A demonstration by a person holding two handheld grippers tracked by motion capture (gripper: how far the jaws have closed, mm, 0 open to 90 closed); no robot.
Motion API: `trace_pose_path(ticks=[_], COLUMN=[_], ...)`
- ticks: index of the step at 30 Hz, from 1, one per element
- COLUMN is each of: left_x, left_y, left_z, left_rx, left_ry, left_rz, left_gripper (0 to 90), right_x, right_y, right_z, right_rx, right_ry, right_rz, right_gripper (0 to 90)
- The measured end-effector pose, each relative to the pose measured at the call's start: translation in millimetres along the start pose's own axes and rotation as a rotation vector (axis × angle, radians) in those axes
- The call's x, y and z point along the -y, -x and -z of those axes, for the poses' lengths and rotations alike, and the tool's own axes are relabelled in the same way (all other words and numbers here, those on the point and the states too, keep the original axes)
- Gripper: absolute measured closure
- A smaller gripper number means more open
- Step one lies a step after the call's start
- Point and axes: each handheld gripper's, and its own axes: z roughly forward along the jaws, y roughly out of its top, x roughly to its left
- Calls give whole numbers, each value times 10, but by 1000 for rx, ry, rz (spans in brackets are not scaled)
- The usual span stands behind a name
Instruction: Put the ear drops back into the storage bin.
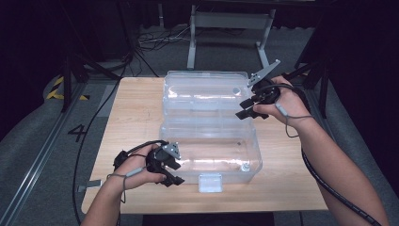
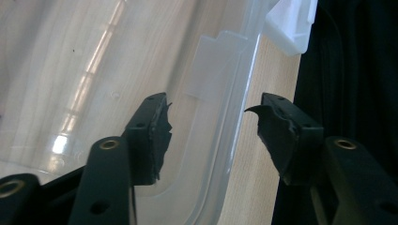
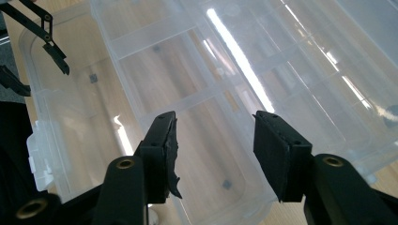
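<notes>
1. clear plastic organiser box [image 1: 209, 125] lies open at the centre of the desk [image 1: 136, 108]; the lid half rests toward 6 o'clock, latch tab [image 1: 210, 182] at the near edge.
2. left tool [image 1: 170, 170], at 7 o'clock, straddles the lid rim [image 2: 230, 140] with its jaws partly apart, not pressing; likely placed to grip and swing the lid.
3. right tool [image 1: 246, 109], at 2 o'clock, hovers over the divided tray [image 3: 197, 93], jaws moderately wide and empty, perhaps to steady the base.
4. floor [image 1: 28, 141] marking reads "4" [image 1: 78, 132]; no brand legible.
</notes>
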Motion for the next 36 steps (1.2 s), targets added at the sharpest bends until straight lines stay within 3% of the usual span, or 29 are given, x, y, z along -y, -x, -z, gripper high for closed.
trace_pose_path(ticks=[8,13,19,27,36], left_x=[10,-13,-3,6,10], left_y=[-5,31,29,22,23], left_z=[0,1,-3,-4,-4], left_rx=[-1,-32,-28,-24,-25], left_ry=[-53,-76,-66,-56,-53], left_rz=[-21,-62,-63,-84,-76], left_gripper=[770,792,794,799,797], right_x=[-80,-164,-236,-336,-448], right_y=[39,59,64,93,140], right_z=[-52,-51,-85,-202,-328], right_rx=[-4,-11,-17,-22,-39], right_ry=[16,40,50,21,-45], right_rz=[0,6,13,25,92], right_gripper=[507,506,505,501,610])
